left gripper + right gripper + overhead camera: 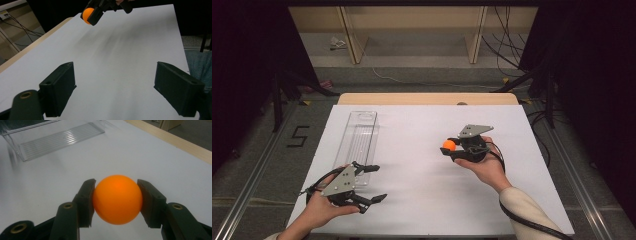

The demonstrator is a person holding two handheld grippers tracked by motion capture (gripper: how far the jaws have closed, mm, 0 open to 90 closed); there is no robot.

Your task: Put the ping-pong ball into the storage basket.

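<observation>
Right gripper view: ball (117, 199) orange, smooth, round (clamped by right tool (116, 201)).

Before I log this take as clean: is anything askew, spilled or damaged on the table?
Nothing stands out. The round orange ball sits squarely between the right tongs, whole and unmarked. The clear ribbed plastic tray lies flat on the white table. The left tongs are open.

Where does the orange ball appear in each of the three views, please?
High view: orange ball right of centre, in the right gripper.
Left gripper view: ball at top, left of centre.
Right gripper view: ball at centre, between the jaws.
Shared landmark: white table sheet.
</observation>
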